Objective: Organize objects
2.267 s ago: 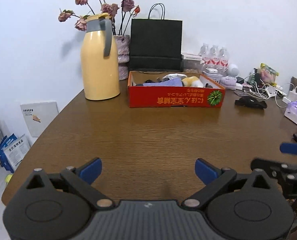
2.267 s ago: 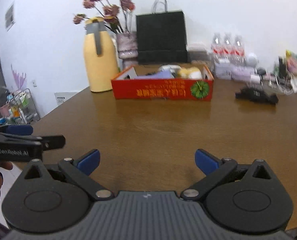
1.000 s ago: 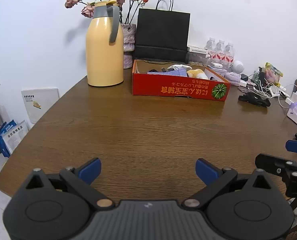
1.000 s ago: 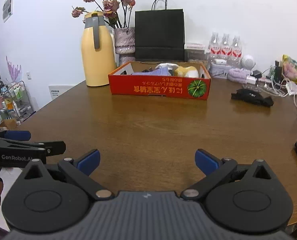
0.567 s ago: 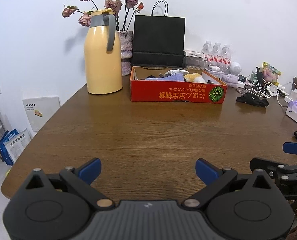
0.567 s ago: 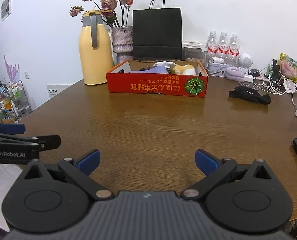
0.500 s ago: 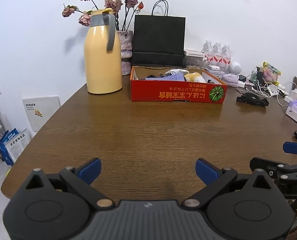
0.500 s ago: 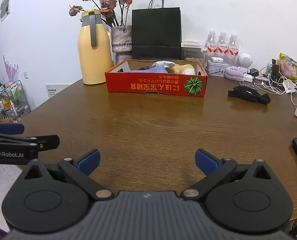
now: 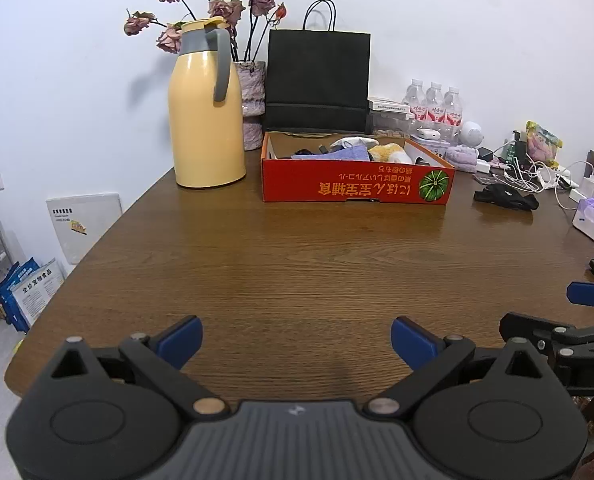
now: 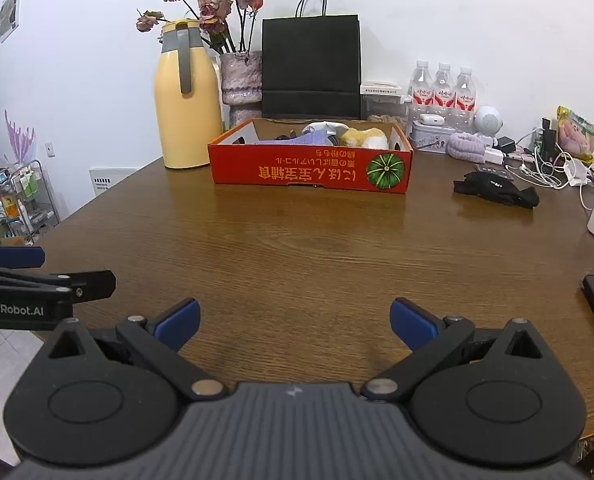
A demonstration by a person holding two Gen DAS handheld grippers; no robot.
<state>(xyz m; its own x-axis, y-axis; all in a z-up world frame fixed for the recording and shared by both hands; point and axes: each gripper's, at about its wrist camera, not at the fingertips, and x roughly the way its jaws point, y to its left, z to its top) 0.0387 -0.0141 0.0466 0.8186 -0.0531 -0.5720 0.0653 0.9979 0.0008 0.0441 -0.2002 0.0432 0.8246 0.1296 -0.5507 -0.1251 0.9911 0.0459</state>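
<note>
Both my grippers hang spread and empty over the near edge of the wooden table [image 9: 297,248].

My left gripper [image 9: 296,340] has its blue-tipped fingers wide apart with nothing between them, and my right gripper [image 10: 295,322] is the same, side by side with it. Far across the table I see the red cardboard box [image 9: 357,188], holding a lilac cloth [image 9: 337,154] and a yellow plush thing [image 10: 363,136]. A yellow thermos jug [image 9: 205,116] stands just left of the box, a black paper bag [image 9: 317,80] behind it, and a black glove-like bundle [image 10: 495,190] lies apart to its right.
</note>
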